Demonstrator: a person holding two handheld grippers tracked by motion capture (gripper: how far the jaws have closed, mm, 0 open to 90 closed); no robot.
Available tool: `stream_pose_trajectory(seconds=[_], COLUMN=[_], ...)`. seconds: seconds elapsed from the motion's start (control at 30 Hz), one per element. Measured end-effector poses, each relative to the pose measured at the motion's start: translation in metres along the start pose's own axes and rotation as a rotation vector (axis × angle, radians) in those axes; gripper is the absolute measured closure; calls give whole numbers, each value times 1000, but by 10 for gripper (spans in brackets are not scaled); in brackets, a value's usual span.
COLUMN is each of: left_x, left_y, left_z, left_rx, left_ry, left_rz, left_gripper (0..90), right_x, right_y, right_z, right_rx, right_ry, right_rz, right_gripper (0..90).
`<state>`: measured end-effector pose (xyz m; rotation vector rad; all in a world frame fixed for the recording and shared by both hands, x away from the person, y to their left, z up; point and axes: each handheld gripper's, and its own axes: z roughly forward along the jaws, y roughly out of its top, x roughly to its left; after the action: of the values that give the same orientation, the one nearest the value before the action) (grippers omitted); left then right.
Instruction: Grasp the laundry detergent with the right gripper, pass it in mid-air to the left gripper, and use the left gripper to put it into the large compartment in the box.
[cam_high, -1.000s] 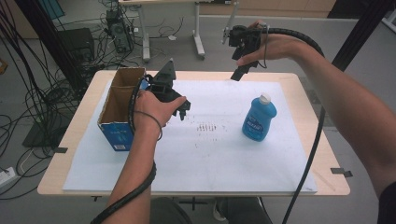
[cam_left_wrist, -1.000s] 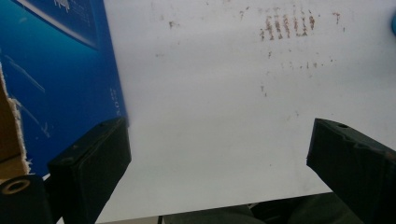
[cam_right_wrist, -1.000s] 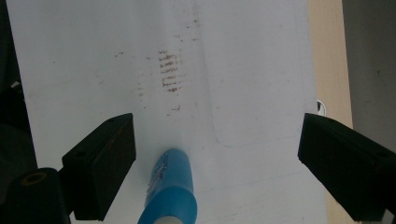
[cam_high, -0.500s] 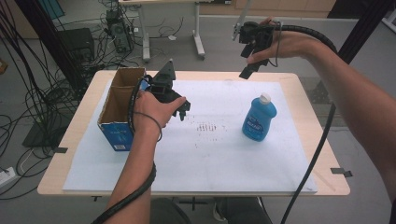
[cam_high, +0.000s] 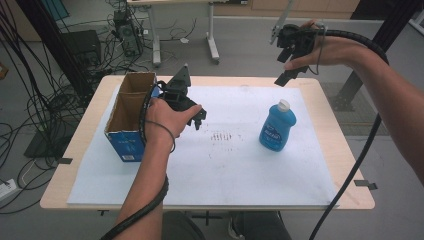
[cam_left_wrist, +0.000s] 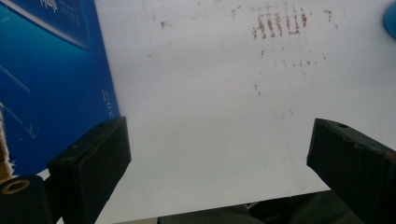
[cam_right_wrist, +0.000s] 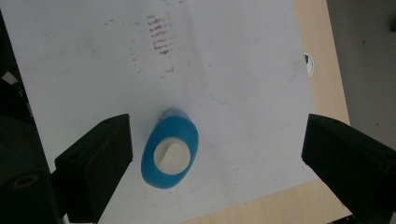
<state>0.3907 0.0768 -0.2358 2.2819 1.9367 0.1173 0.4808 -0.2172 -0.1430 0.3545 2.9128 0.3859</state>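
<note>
Box (cam_high: 131, 112) stands open beside upright capped bottle (cam_high: 277, 126).

We can't read the label on the blue bottle (cam_high: 277, 130) from the high view, it's too small. In the left gripper view the blue cardboard box (cam_left_wrist: 51, 74) runs off the left and top edges, its print too blurred to read, and a sliver of blue bottle is clipped at the top right corner. The left hand (cam_high: 167, 117) covers most of the left gripper (cam_high: 197, 116). The table (cam_right_wrist: 327, 56) is cut by the right gripper view's bottom edge.
</note>
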Motion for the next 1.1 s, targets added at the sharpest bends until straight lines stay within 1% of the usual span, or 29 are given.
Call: stream_pose_trajectory(seconds=[0.03,0.07,0.5,0.53,0.57,0.63,0.7,0.73,0.77,0.83,0.87,0.9,1.03,1.07,1.1], left_x=[0,-1,-7,-7,-8,-8,-8,-9,-9,-10,-10,-9,-9,-9,-9], left_y=[0,0,1,1,0,0,0,-1,-1,-2,-2,-3,-4,-4,-4], left_z=[0,1,0,0,0,0,0,0,1,2,2,2,1,1,1], left_rx=[0,-3,-8,-8,-9,-8,-10,-10,-13,-12,-12,-12,-14,-16,-18], left_ry=[0,0,-2,-2,-1,-3,-2,-3,-5,-6,-6,-1,0,2,3], left_rz=[0,-1,16,16,15,20,18,18,20,18,18,21,21,20,24], left_gripper=[65,65,65,65,65,65,65,65,65,65,66,65,66,66,65], right_x=[0,0,3,3,4,4,5,5,8,10,10,12,19,19,21], right_y=[0,-8,-52,-52,-59,-67,-74,-74,-80,-87,-87,-93,-110,-110,-117], right_z=[0,-2,-9,-9,-10,-12,-12,-12,-13,-13,-13,-13,-8,-8,-4], right_rx=[0,4,-8,-8,-15,-22,-31,-31,-45,-57,-57,-70,-90,-90,-96], right_ry=[0,-4,-16,-16,-19,-23,-25,-25,-27,-28,-28,-28,-30,-30,-33], right_rz=[0,9,61,61,72,81,88,88,89,94,94,101,119,119,130], right_gripper=[86,85,81,81,80,77,74,74,72,70,70,70,64,64,62])
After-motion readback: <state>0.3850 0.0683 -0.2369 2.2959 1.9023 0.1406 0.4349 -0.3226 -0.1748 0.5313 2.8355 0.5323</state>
